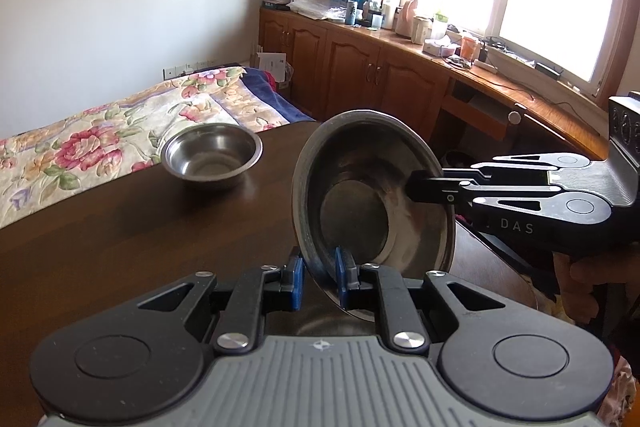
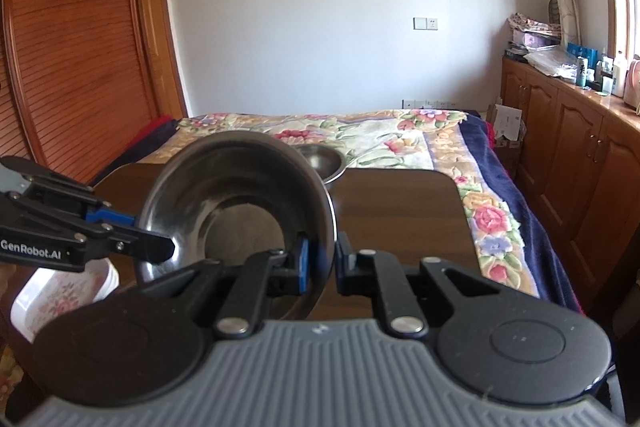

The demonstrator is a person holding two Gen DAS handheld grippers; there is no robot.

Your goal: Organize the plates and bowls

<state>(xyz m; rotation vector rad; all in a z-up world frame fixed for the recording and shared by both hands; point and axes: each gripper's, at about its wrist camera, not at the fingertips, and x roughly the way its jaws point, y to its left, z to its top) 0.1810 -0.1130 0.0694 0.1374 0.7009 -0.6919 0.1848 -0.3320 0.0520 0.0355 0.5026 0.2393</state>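
Note:
A steel bowl [image 1: 360,203] [image 2: 240,203] hangs tilted on its side above the dark wooden table [image 1: 120,227] [image 2: 400,207], with its hollow facing the cameras. My left gripper [image 1: 320,277] [image 2: 156,235] is shut on the rim at one side. My right gripper [image 1: 424,187] [image 2: 322,263] is shut on the rim at the other side. A second steel bowl [image 1: 212,155] [image 2: 322,161] stands upright near the table's far edge, partly hidden behind the held bowl in the right wrist view.
A bed with a floral blanket [image 1: 100,131] [image 2: 400,131] lies just beyond the table. A white floral tray [image 2: 60,291] sits low at the left. Wooden cabinets [image 1: 360,67] with a cluttered top run under the window. A hand [image 1: 580,279] holds the right gripper.

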